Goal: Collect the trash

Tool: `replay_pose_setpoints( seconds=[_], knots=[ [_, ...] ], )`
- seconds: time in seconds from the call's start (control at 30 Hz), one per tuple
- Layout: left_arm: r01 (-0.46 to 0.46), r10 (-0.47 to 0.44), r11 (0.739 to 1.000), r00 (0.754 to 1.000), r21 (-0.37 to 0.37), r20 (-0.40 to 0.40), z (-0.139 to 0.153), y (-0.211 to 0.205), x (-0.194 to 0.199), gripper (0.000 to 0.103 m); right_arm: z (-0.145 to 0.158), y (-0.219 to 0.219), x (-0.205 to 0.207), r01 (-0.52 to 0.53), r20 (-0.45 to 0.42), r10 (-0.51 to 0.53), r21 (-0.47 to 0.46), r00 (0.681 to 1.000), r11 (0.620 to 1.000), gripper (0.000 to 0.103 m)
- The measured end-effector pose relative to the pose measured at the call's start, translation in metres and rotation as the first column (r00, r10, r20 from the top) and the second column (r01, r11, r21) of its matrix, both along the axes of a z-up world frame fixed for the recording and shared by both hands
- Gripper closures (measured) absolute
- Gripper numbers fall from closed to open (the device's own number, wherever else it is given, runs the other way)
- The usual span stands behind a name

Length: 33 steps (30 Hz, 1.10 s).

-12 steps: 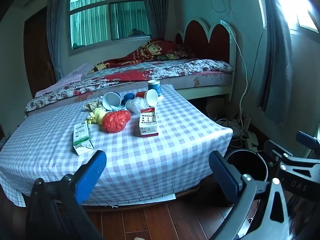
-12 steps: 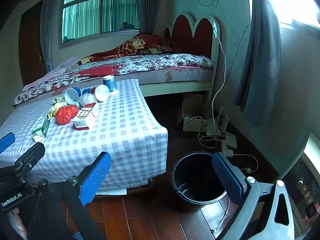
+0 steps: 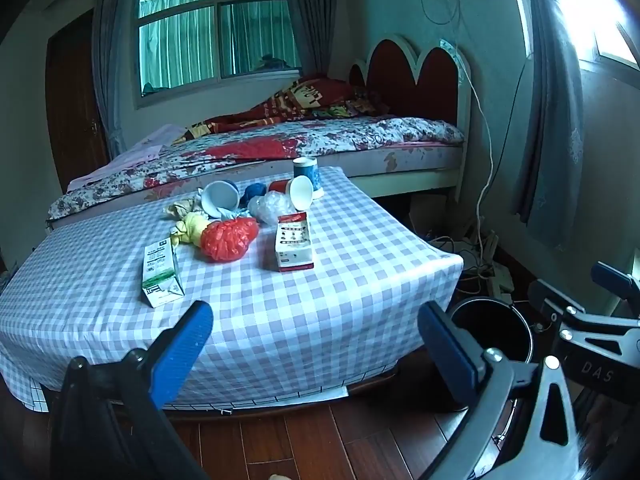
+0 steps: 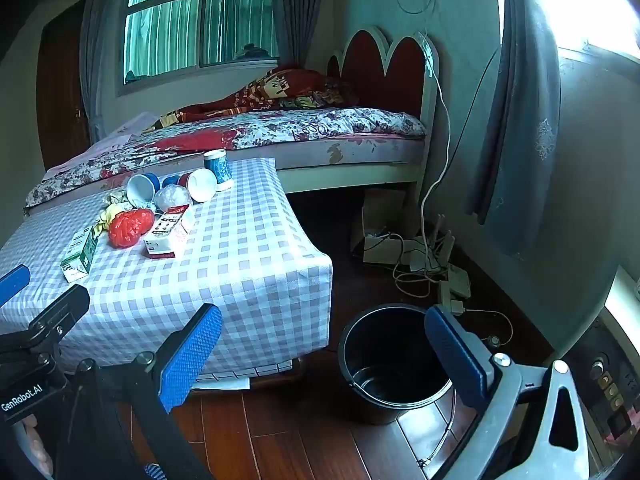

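Note:
Trash lies on a low table with a checked cloth [image 3: 320, 312]: a green and white carton [image 3: 160, 272], a red plastic bag [image 3: 228, 238], a red and white box [image 3: 294, 242], a clear bag [image 3: 270, 206], yellow wrappers [image 3: 192, 228] and tipped paper cups [image 3: 218, 198]. One cup [image 3: 306, 172] stands upright. A black bucket [image 4: 394, 364] stands on the floor right of the table. My left gripper [image 3: 316, 344] is open and empty before the table's front edge. My right gripper [image 4: 324, 352] is open and empty, near the bucket.
A bed [image 3: 320, 144] with a red headboard [image 3: 412, 68] runs behind the table. Cables and a power strip [image 4: 432, 268] lie on the wooden floor [image 4: 280, 432] by the wall. A curtain [image 4: 516, 120] hangs at the right.
Both grippers have moved slightly forward toward the table and bucket. Both stay open and empty.

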<state>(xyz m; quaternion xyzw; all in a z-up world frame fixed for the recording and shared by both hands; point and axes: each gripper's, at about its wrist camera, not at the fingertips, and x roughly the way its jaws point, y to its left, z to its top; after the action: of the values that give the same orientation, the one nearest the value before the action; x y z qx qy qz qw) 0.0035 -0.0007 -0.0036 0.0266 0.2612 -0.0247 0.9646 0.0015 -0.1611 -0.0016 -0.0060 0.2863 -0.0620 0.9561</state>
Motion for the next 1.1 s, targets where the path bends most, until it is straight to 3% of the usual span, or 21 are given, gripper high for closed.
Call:
replay_pose_setpoints(
  seconds=[1.1],
  knots=[
    [0.007,-0.007,1.0,1.0,-0.001,-0.001,-0.0007,-0.0071,-0.0005,0.001,0.0073,0.0003,-0.0021,0.004,0.018,-0.004,-0.006,1.0,1.0,0.001]
  ],
)
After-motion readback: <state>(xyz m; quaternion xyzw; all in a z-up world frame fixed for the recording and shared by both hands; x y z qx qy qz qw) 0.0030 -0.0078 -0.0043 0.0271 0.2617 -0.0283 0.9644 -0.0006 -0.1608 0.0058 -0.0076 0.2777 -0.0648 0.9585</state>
